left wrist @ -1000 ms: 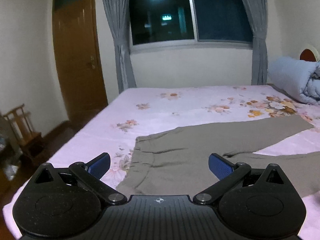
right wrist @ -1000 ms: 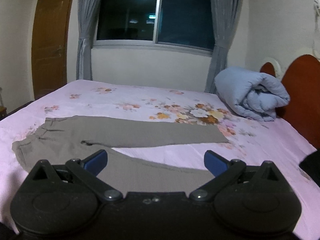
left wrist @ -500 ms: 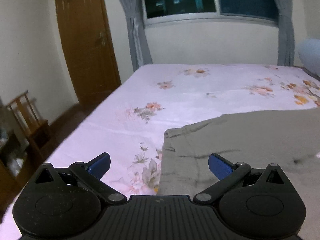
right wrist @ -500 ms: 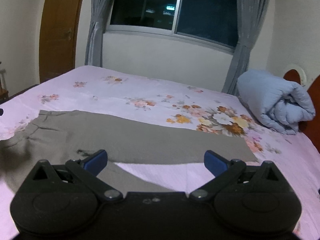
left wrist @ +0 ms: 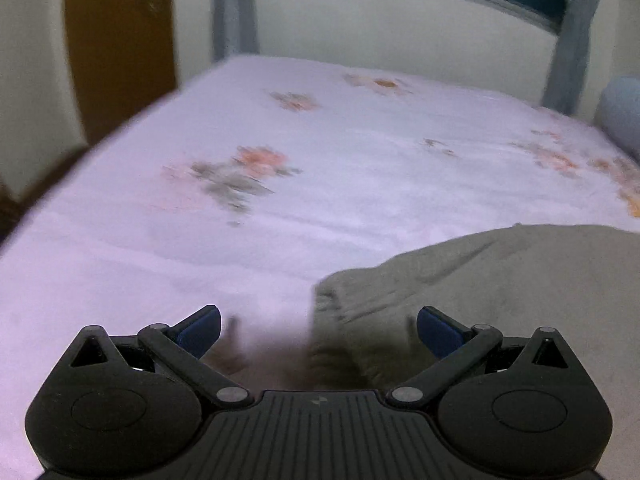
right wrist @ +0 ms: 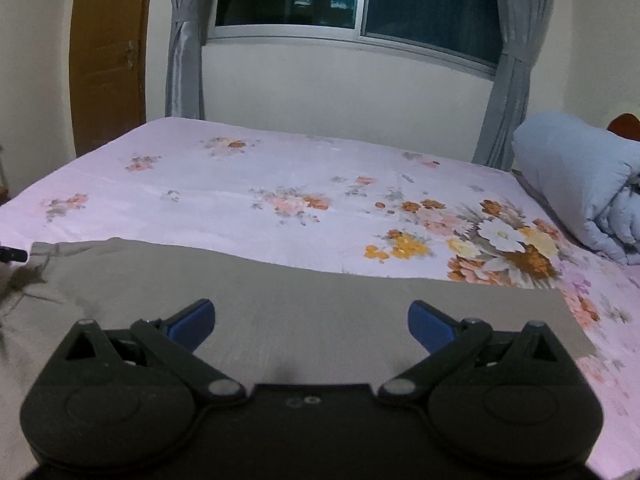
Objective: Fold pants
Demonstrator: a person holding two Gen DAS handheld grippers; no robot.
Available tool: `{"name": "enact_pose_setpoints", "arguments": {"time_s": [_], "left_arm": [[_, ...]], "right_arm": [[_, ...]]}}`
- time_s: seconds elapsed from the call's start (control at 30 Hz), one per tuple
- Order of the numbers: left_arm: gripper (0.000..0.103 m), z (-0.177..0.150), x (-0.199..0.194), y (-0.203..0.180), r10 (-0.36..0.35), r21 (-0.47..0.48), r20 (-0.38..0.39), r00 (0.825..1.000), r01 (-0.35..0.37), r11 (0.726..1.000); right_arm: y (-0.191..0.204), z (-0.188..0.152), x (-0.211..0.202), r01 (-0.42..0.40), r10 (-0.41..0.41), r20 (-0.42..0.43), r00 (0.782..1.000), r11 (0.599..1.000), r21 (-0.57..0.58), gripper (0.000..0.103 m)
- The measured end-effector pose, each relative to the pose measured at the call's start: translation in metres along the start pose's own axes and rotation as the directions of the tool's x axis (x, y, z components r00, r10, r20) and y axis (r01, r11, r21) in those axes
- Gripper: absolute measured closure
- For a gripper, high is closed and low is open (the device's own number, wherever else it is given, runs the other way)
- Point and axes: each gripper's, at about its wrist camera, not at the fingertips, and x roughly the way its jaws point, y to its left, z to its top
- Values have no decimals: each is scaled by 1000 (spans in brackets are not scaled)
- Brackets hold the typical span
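Pants (right wrist: 280,300), grey-brown, lie flat on bed (right wrist: 280,184) w/ pink floral sheet. Left tongs (left wrist: 319,326) spread wide, low over waistband corner, holding nothing; view blurred. Right tongs (right wrist: 311,320) also wide apart, empty, above a pant leg. Blue rolled quilt (right wrist: 576,176) near headboard.

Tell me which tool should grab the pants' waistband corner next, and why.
Left. The left tool is open and low over the waistband corner of the pants. The right tool, also open, faces a leg.
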Motion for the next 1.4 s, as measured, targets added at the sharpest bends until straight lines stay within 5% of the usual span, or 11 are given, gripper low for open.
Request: {"name": "enact_pose_setpoints", "arguments": {"time_s": [0.37, 0.7, 0.8, 0.9, 1.03, 1.4], "left_arm": [[0, -7, 44, -17, -90, 164, -39, 995, 95, 982], [1, -1, 53, -15, -97, 118, -67, 993, 104, 988], [31, -1, 45, -19, -127, 121, -60, 990, 133, 984], [47, -1, 36, -25, -112, 148, -55, 992, 119, 982], [89, 0, 17, -27, -136, 144, -31, 990, 140, 980], [92, -7, 5, -23, -157, 82, 18, 987, 155, 984]], "right_arm": [[7, 4, 31, -59, 59, 23, 998, 998, 9, 6], [-5, 6, 39, -42, 42, 3, 999, 999, -1, 6], [-4, 2, 43, -41, 41, -10, 999, 999, 17, 6], [-4, 0, 46, -45, 46, -21, 999, 998, 41, 6], [-4, -3, 46, -48, 50, -32, 998, 997, 54, 6], [-19, -6, 61, -34, 39, -67, 997, 996, 78, 6]]}}
